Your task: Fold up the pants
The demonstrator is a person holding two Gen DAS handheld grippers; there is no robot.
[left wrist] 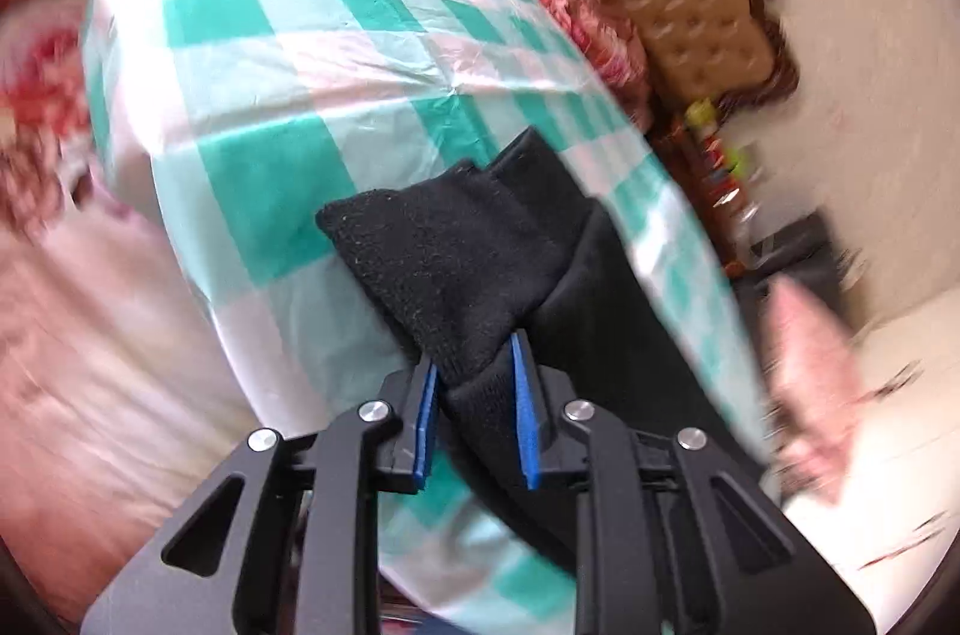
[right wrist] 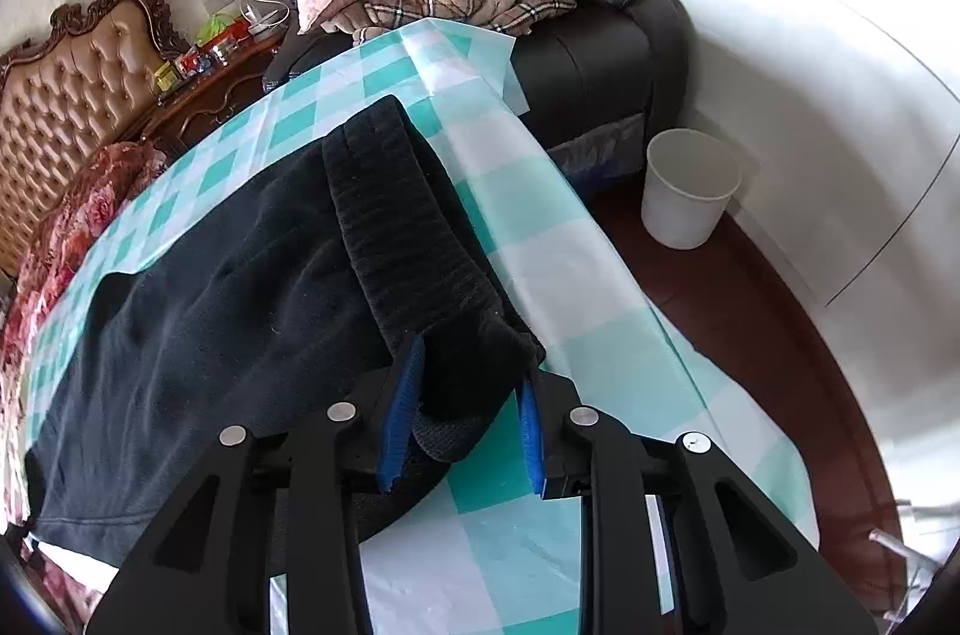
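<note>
Black pants (right wrist: 198,275) lie spread on a teal and white checked cloth (right wrist: 540,227) over the bed. My right gripper (right wrist: 471,371) is shut on the ribbed waistband (right wrist: 408,239) at its near end, just above the cloth. My left gripper (left wrist: 474,365) is shut on a ribbed leg cuff (left wrist: 438,251) and holds it lifted above the checked cloth (left wrist: 270,95), with the leg (left wrist: 606,311) trailing down to the right. The left wrist view is blurred by motion.
A tufted headboard (right wrist: 66,95) and a floral quilt (right wrist: 90,203) lie to the left. A dark armchair (right wrist: 600,53) piled with pillows and blankets stands beyond the bed. A white bin (right wrist: 690,185) stands on the dark floor to the right. A cluttered nightstand (right wrist: 210,53) is beside the headboard.
</note>
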